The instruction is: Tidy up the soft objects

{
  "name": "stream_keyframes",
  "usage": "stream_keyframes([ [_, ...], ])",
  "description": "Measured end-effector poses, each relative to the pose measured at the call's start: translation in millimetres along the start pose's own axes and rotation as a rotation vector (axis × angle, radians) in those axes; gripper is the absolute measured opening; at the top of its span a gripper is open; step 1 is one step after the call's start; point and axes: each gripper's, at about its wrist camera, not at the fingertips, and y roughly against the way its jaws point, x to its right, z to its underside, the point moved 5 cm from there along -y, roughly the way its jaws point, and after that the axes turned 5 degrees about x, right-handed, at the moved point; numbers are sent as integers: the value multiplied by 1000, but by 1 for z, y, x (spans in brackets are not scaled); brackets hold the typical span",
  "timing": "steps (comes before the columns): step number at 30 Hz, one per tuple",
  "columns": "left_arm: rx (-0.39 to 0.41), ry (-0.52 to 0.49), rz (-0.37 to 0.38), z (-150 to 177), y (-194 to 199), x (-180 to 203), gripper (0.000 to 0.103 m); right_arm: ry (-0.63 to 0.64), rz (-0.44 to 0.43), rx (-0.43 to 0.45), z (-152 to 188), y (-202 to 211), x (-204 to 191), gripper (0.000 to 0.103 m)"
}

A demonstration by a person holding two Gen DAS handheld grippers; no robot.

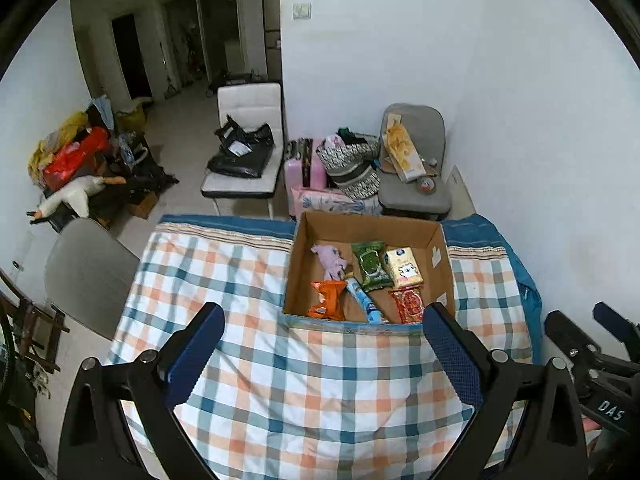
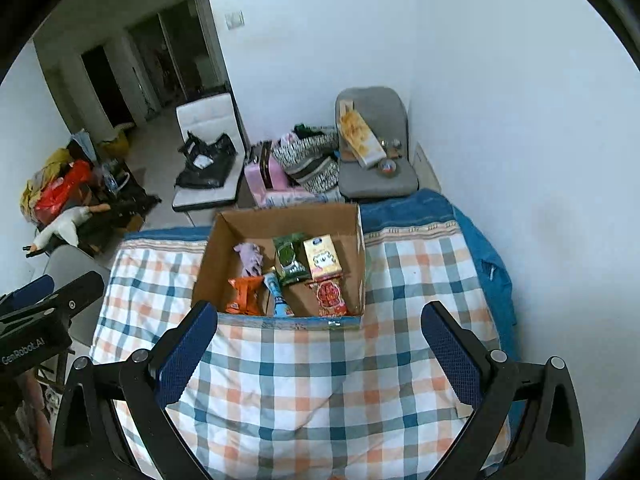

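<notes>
An open cardboard box (image 1: 438, 252) (image 2: 224, 236) stands on the far side of a checked cloth (image 1: 288, 380) (image 2: 320, 380). It holds a purple soft toy (image 1: 330, 260) (image 2: 250, 258), a green packet (image 1: 370, 266) (image 2: 290, 258), a tissue pack (image 1: 404, 266) (image 2: 322, 258), an orange packet (image 1: 328, 300) (image 2: 244, 294), a blue tube (image 1: 364, 300) (image 2: 278, 294) and a red packet (image 1: 408, 304) (image 2: 330, 296). My left gripper (image 1: 320, 320) is open and empty, above the cloth in front of the box. My right gripper (image 2: 320, 318) is open and empty, just right of the left one.
Beyond the table stand a white chair (image 1: 248, 148) with a black bag, a pink suitcase (image 1: 304, 168), a patterned bag (image 1: 356, 164) and a grey chair (image 1: 416, 184). A grey chair (image 1: 88, 272) is at the table's left. Clutter lies by the left wall (image 1: 80, 168). A white wall is close on the right.
</notes>
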Motion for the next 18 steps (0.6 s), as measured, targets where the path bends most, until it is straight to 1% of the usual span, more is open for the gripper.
stream_keyframes([
  [2,9,1,0,0,9,0,101,4,2,20,-3,14,0,103],
  [8,27,1,-6,1,25,-2,101,6,1,47,-7,34,-1,103],
  [18,30,-12,-13,4,29,1,101,13,11,50,-8,43,3,103],
])
